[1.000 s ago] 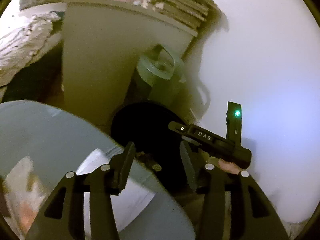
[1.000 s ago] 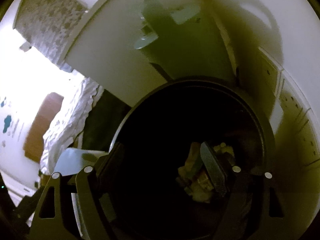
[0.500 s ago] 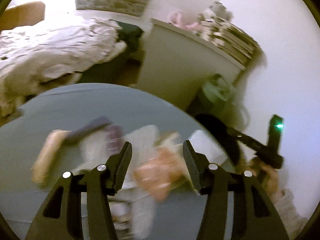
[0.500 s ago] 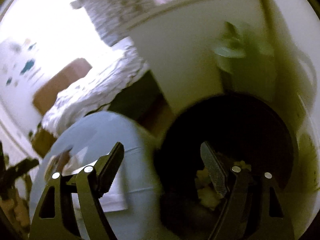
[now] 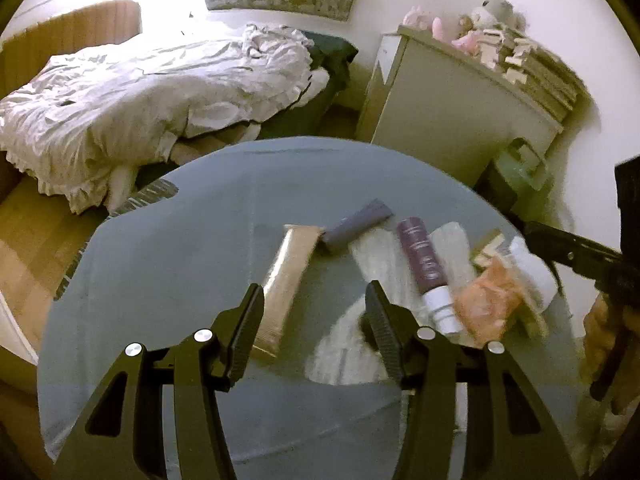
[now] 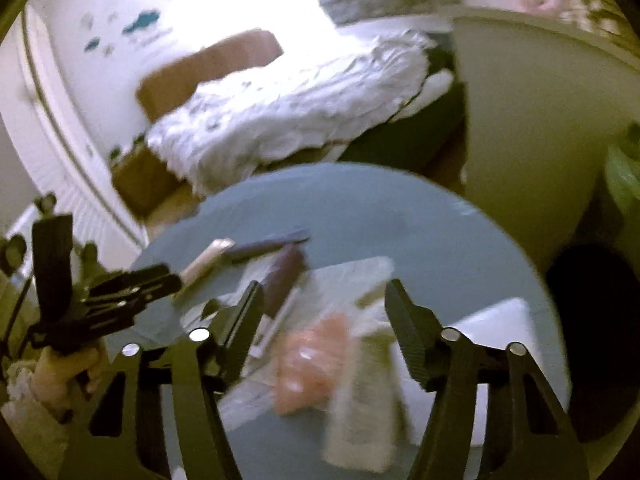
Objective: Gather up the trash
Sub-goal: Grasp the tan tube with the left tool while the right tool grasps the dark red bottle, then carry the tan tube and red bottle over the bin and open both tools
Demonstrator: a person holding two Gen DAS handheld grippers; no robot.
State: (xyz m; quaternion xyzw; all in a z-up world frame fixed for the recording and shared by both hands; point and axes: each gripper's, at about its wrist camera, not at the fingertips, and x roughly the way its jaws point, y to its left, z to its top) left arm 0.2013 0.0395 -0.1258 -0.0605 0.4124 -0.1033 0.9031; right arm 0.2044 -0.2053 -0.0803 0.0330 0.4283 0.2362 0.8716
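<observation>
A round grey-blue table (image 5: 168,280) holds the trash: a beige tube (image 5: 286,280), a dark purple tube (image 5: 356,224), a purple bottle with a white cap (image 5: 424,264), an orange crumpled wrapper (image 5: 490,300) and white papers (image 5: 452,248). My left gripper (image 5: 314,326) is open and empty above the table, between the beige tube and the bottle. My right gripper (image 6: 324,320) is open and empty over the orange wrapper (image 6: 308,364) and white papers (image 6: 360,412). The black trash bin (image 6: 592,320) stands right of the table.
An unmade bed with white bedding (image 5: 140,92) lies behind the table. A pale cabinet (image 5: 452,120) with soft toys and books on top stands at the back right, a green bag (image 5: 520,168) beside it. The right gripper's body (image 5: 580,256) shows at the left view's right edge.
Both grippers have swung away from the black bin to over the table. The right gripper no longer looks into the bin with trash in it. Both stayed open.
</observation>
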